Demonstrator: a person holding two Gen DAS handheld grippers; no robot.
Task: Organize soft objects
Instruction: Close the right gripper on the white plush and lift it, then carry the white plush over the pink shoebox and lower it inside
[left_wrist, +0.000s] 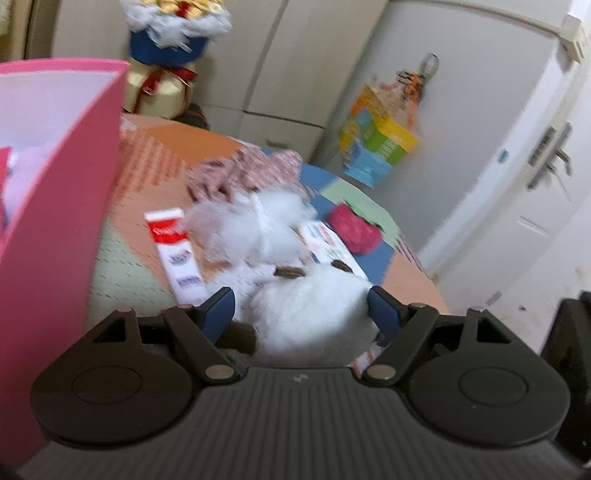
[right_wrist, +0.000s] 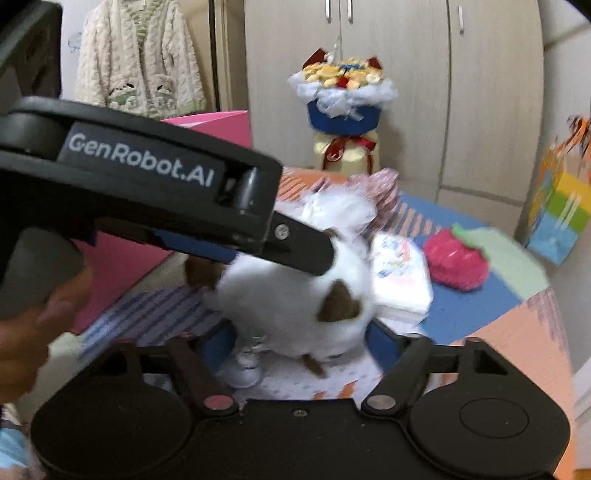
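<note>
A white plush toy with brown patches (left_wrist: 314, 314) sits between the blue pads of my left gripper (left_wrist: 301, 306), which is shut on it. In the right wrist view the same plush (right_wrist: 288, 295) also sits between the pads of my right gripper (right_wrist: 301, 343), and the left gripper's black body (right_wrist: 147, 192) reaches in from the left over it. A pink box (left_wrist: 55, 206) stands at the left, its pink wall also behind the left gripper (right_wrist: 221, 125). A red plush strawberry (left_wrist: 354, 229) (right_wrist: 456, 262) lies on the patterned table.
A toothpaste box (left_wrist: 177, 254), white fluffy stuffing (left_wrist: 255, 225), a floral cloth (left_wrist: 251, 170) and a tissue pack (right_wrist: 400, 280) lie on the table. A blue bouquet box (right_wrist: 343, 110) stands at the back. A colourful bag (left_wrist: 376, 147) hangs on the fridge.
</note>
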